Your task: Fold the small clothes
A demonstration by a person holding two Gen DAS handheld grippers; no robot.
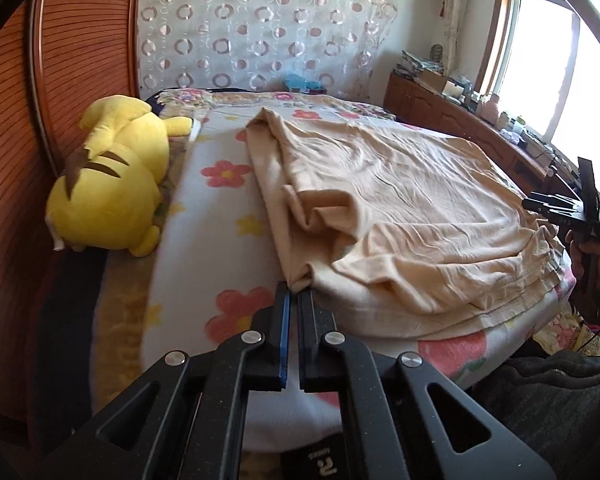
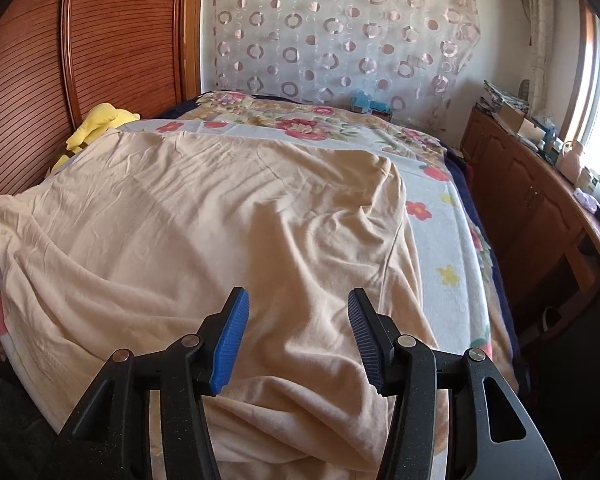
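A cream-coloured garment [image 1: 400, 216] lies spread and wrinkled on the floral blanket of the bed [image 1: 220, 200]. My left gripper [image 1: 294, 288] is shut on the near left corner of the garment, where the cloth bunches at the fingertips. In the right wrist view the same garment [image 2: 204, 216] fills the bed below. My right gripper [image 2: 298, 300] is open and empty, held just above the near edge of the cloth. The right gripper's body also shows at the far right of the left wrist view [image 1: 568, 208], its fingers hidden.
A yellow plush toy [image 1: 116, 176] lies at the bed's left side against a wooden headboard [image 1: 80, 40]. A wooden sideboard [image 2: 540, 200] with small items stands to the right under the window. A patterned curtain [image 2: 340, 32] hangs behind the bed.
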